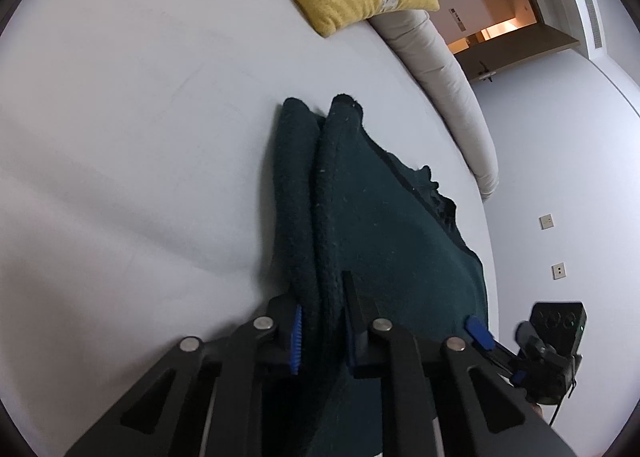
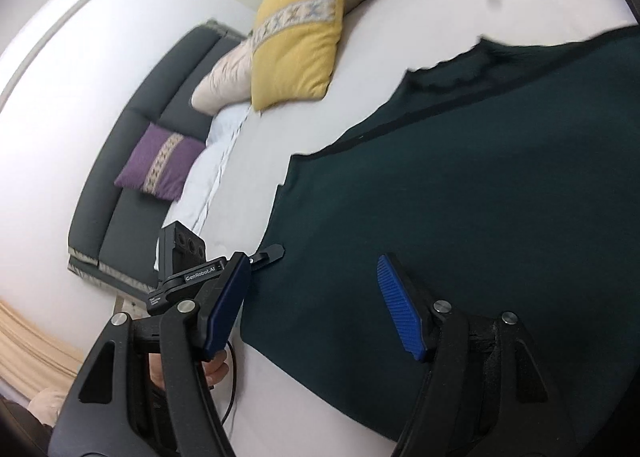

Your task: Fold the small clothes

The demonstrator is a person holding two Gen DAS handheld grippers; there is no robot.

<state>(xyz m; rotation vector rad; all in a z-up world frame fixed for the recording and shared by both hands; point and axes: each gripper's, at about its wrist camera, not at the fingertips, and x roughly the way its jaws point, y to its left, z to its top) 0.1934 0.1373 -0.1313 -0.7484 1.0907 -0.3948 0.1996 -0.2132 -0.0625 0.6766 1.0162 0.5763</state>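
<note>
A dark green knitted garment (image 1: 384, 217) lies on the white bed sheet (image 1: 140, 137). My left gripper (image 1: 322, 321) is shut on a doubled-over edge of it, the fabric bunched between the blue pads (image 1: 297, 337). In the right wrist view the garment (image 2: 460, 197) spreads flat across the bed. My right gripper (image 2: 316, 305) is open above its lower left edge, nothing between the blue pads (image 2: 400, 309). The left gripper also shows there (image 2: 272, 253), at the garment's left edge. The right gripper shows in the left wrist view (image 1: 480, 333) beside the garment's right edge.
A yellow cushion (image 2: 300, 33) and a beige pillow (image 2: 224, 77) lie at the head of the bed. A purple cushion (image 2: 160, 161) rests on the dark headboard (image 2: 132, 145). An open doorway (image 1: 492, 17) and a wall with sockets (image 1: 556, 245) stand beyond the bed.
</note>
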